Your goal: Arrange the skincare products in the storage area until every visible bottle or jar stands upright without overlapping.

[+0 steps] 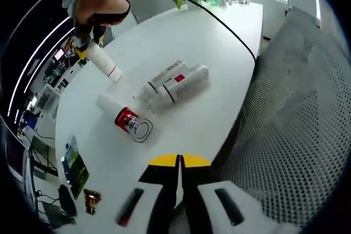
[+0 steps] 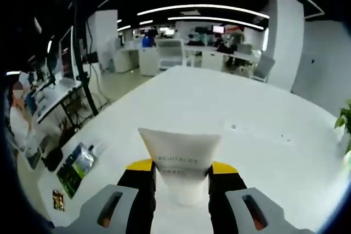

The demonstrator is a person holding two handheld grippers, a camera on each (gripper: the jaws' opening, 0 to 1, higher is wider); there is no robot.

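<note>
White tabletop [image 1: 214,42] carries the work; its curved edge lies close beside the left gripper [image 1: 179,190], whose jaws are pressed together, empty. Just beyond, a red-capped jar [image 1: 127,119] and two tubes [image 1: 175,83] lie toppled and overlapping; rolling off is judged possible if nudged. Farther off, the right gripper [image 2: 181,187] clamps a white tube [image 2: 180,160], which may slip. Open room is seen beyond.

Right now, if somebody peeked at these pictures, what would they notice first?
Probably the white tube pinched in the right gripper, held up above the white table. Next, the pile of bottles lying on their sides mid-table, with a red-capped tube toppled beside them.
</note>
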